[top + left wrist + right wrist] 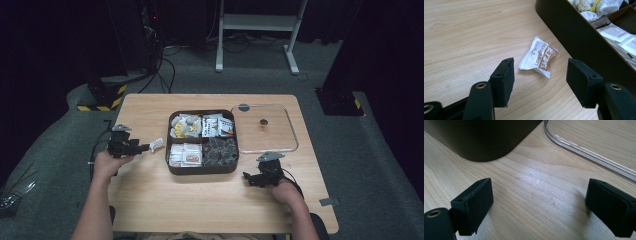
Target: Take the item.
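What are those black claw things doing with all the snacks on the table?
A person holds a claw-like gripper in each hand at a wooden table. The left gripper is open, pointing at a small white and brown packet that lies on the table just outside a dark box with four compartments full of packets. Nothing is pinched between its jaws. The right gripper is open too, over bare wood near the box's corner. The box's clear lid lies beside it.

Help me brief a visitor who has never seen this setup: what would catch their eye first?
Probably the dark four-compartment tray at the table's middle, packed with sachets and snacks. Next, the lone white-and-brown packet lying on the wood just left of the tray, in front of the left gripper, its fingers apart. A clear lid lies right of the tray.
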Motion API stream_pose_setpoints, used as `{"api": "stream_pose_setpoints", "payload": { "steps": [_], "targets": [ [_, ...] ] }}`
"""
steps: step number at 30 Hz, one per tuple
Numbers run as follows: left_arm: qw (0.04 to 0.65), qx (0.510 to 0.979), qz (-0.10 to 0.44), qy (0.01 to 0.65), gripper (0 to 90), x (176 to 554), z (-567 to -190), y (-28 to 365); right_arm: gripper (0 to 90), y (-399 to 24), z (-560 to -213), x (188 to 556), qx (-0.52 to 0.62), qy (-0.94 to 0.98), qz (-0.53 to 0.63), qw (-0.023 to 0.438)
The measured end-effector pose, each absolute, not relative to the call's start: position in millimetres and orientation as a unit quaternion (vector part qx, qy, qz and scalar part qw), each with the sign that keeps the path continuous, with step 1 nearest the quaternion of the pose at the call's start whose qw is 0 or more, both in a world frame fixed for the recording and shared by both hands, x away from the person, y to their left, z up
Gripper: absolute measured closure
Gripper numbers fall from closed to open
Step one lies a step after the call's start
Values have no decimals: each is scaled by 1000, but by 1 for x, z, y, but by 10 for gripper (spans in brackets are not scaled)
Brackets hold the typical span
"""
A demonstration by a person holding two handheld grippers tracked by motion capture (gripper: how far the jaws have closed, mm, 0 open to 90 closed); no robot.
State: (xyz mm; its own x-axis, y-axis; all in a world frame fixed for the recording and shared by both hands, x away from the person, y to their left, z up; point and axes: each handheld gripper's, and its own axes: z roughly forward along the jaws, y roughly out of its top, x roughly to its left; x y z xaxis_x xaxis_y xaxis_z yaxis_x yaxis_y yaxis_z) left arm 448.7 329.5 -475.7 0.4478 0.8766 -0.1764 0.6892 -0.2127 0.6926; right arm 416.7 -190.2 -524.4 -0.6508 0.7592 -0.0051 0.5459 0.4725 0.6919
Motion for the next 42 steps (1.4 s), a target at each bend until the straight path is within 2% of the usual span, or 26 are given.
{"api": "stream_pose_setpoints", "payload": {
  "steps": [16,32,38,40,42],
  "targets": [
    [349,765,151,520,361,433,-494,353,77,-189,-524,420,386,844,338,157],
    [317,767,165,533,304,435,-514,370,77,-189,-525,421,387,843,338,158],
    [326,765,173,528,269,437,-518,374,77,-189,-525,421,387,843,338,158],
    [331,764,182,523,224,436,-520,374,77,-189,-525,421,387,843,338,158],
    [331,765,187,520,215,436,-521,374,77,-189,-525,421,387,843,338,158]
  ]
}}
